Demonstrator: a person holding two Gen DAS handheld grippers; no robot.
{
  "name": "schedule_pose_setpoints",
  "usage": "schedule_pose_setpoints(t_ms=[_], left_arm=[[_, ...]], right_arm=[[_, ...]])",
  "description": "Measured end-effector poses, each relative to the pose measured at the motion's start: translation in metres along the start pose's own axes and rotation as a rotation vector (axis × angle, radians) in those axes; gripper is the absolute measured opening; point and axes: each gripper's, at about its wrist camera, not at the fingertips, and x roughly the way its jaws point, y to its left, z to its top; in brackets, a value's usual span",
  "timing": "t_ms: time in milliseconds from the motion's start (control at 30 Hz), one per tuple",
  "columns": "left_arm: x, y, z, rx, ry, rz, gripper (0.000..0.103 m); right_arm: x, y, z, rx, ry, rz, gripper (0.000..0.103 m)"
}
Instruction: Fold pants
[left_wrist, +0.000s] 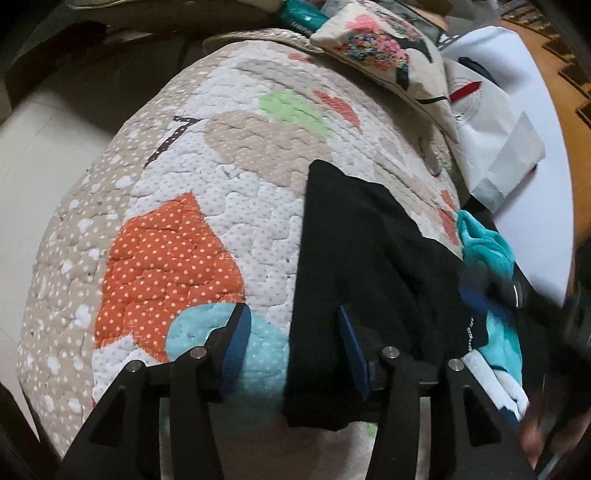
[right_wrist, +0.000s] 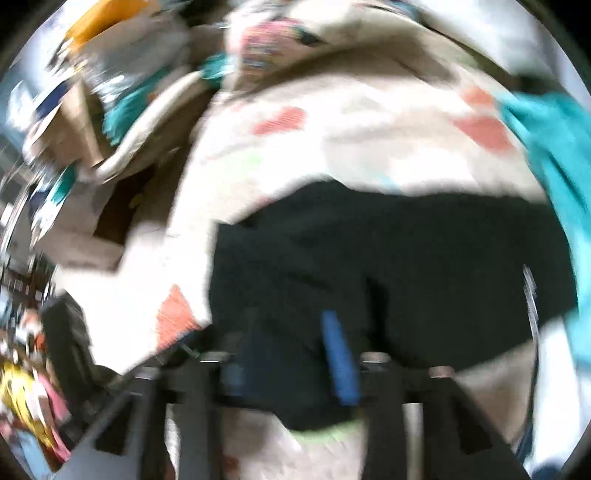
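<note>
Quilted cotton covers the bed: a patchwork quilt (left_wrist: 229, 206) in beige, white, orange and pale blue polka dots. Black pants (left_wrist: 354, 251) lie on its right half, a leg stretching to the far side. At the far end rests a floral pillow (left_wrist: 384, 48); to the right lie white bags (left_wrist: 498, 147) and teal fabric (left_wrist: 484, 243) (crumpled). Beyond the quilt's left edge shows pale floor (left_wrist: 44, 147). Left gripper (left_wrist: 291, 325) stands released, straddling the pants' left edge. Right gripper (right_wrist: 288, 332), blurred, is released above the pants.
</note>
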Motion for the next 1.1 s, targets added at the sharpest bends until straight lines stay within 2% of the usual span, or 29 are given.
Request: schedule_pose_setpoints(t_ms=[167,233,267,333,400,433,467,567,733,900,1000,1067,1100], left_arm=[[0.002,-0.013,-0.011,0.104,-0.011,0.019,0.048],[0.007,-0.022,-0.016,0.143,0.006,0.018,0.037],[0.012,-0.026,-0.018,0.167,0.023,0.018,0.023],[0.013,-0.035,-0.021,0.215,0.014,0.041,0.017],[0.014,-0.037,-0.018,0.225,0.023,0.037,0.012],[0.014,-0.036,-0.016,0.212,0.032,0.028,0.012],[0.014,-0.034,-0.013,0.193,0.043,0.015,0.011],[0.01,-0.024,-0.002,0.142,0.066,-0.013,0.009],[-0.008,-0.003,0.014,0.076,0.052,-0.027,0.009],[-0.033,0.023,0.026,0.01,-0.01,0.044,0.008],[-0.04,0.036,0.029,-0.033,-0.015,0.089,0.01],[-0.039,0.045,0.028,-0.069,0.004,0.124,0.014],[-0.04,0.049,0.028,-0.093,0.012,0.133,0.016]], right_arm=[[0.054,0.05,0.049,-0.205,0.068,-0.048,0.067],[0.079,0.064,0.059,-0.264,0.113,-0.076,0.067],[0.092,0.069,0.061,-0.293,0.141,-0.091,0.067],[0.113,0.071,0.06,-0.33,0.193,-0.123,0.067],[0.134,0.07,0.057,-0.342,0.266,-0.182,0.038],[0.136,0.069,0.057,-0.335,0.265,-0.186,0.036],[0.133,0.069,0.059,-0.326,0.256,-0.172,0.023],[0.126,0.066,0.063,-0.287,0.251,-0.141,0.015],[0.123,0.069,0.076,-0.223,0.219,-0.12,0.012],[0.137,0.112,0.089,-0.256,0.211,-0.075,0.011],[0.149,0.13,0.092,-0.272,0.216,-0.071,0.012],[0.156,0.136,0.093,-0.282,0.229,-0.083,0.024],[0.155,0.137,0.094,-0.28,0.223,-0.08,0.026]])
